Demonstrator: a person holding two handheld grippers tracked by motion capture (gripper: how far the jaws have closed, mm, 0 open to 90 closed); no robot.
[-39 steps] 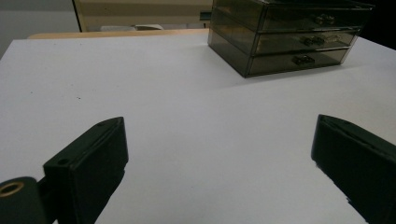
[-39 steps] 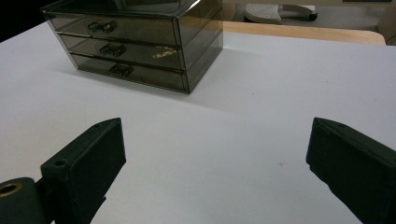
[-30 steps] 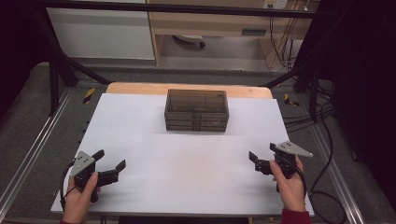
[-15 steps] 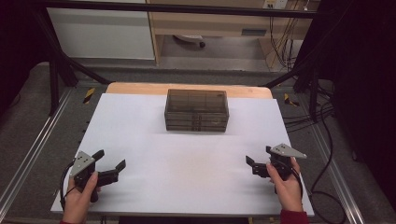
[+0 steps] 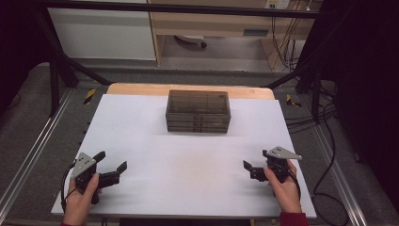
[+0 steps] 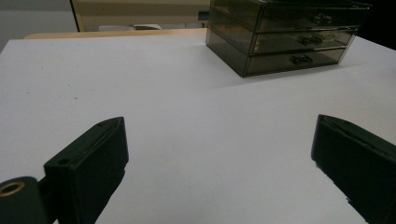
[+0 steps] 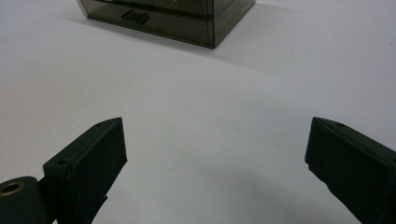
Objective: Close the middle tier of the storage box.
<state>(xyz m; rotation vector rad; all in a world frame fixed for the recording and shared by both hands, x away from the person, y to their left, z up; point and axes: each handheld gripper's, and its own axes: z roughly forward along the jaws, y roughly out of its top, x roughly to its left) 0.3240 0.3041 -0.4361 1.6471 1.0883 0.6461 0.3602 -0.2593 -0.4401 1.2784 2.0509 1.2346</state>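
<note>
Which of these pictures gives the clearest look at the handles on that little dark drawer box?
The left gripper view: the drawer box shows its front, with three stacked drawers and their handles. The high view shows the whole box, but small. The right gripper view catches the bottom drawer and one handle.

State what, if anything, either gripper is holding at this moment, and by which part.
Nothing is held. The left gripper and the right gripper both have their jaws open over the bare white table, well short of the drawer box.
</note>
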